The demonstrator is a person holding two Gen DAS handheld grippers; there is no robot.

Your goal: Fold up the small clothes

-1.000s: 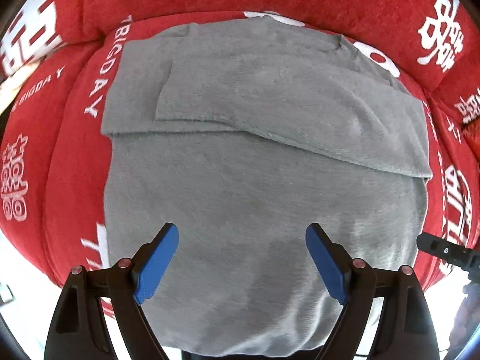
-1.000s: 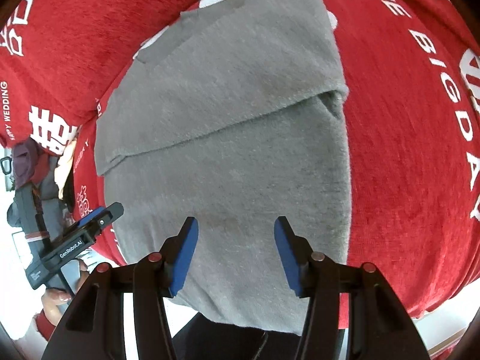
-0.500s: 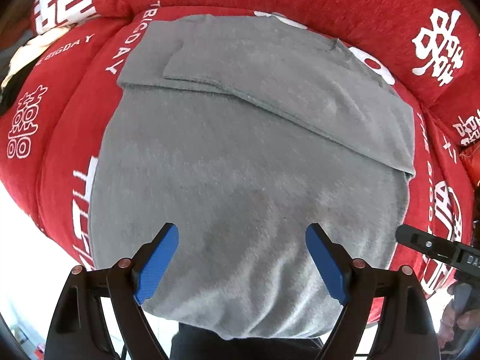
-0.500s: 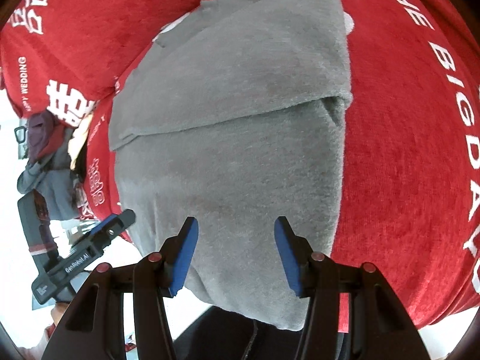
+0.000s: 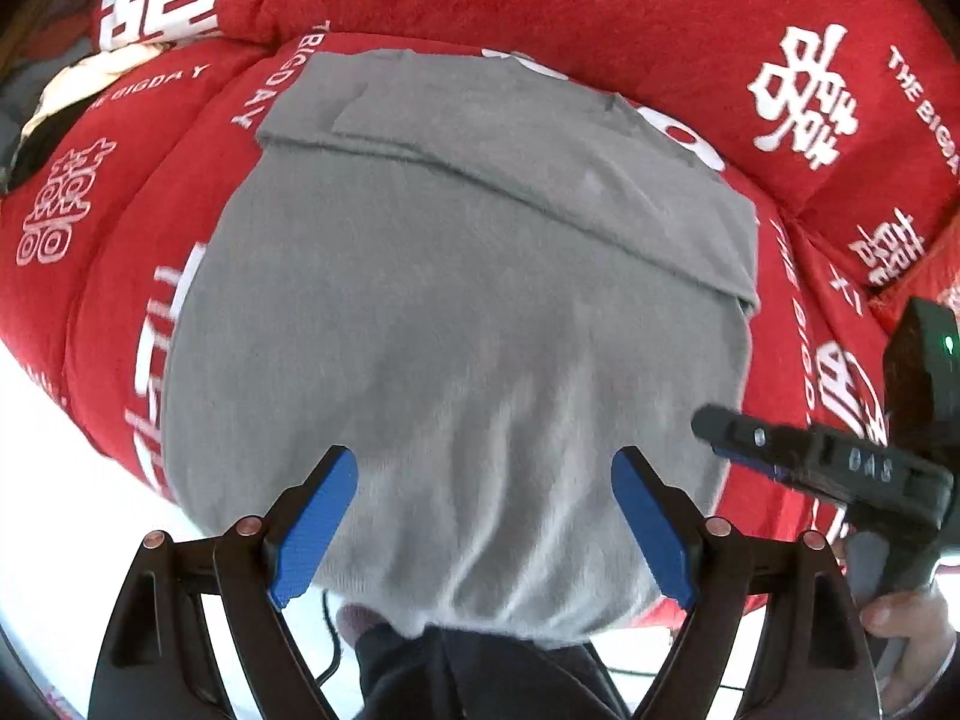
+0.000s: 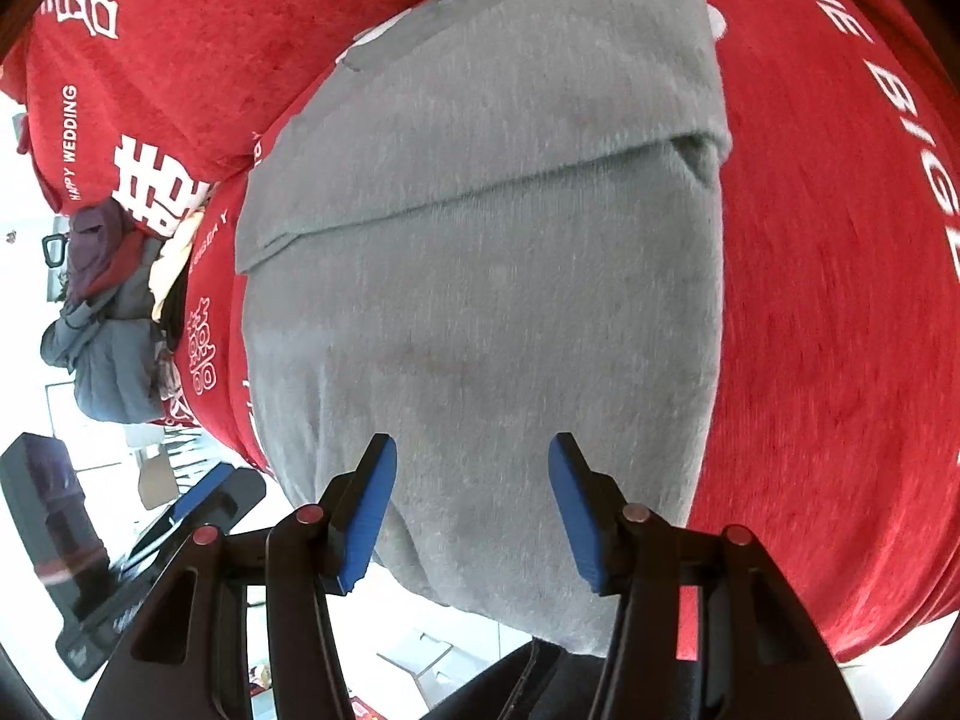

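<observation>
Left wrist view: your left tool hangs spread wide, empty.
Right tool: likewise parted, empty.
Grey garment: flat on red sofa cushion, far part already folded.
Advice: pinch both near hem corners evenly.

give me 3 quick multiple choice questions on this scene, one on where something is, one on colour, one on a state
1. Where does the grey garment lie?
A. on a wooden floor
B. on the red cushion
C. in a basket

2. What colour are the pads on the left gripper?
A. blue
B. yellow
C. white

3. How is the right gripper?
A. shut on the garment
B. shut on nothing
C. open, holding nothing

Answers:
1 B, red fabric with white print shows all around the garment.
2 A, both pads are blue.
3 C, its fingers stand apart with bare grey cloth showing between them.
</observation>
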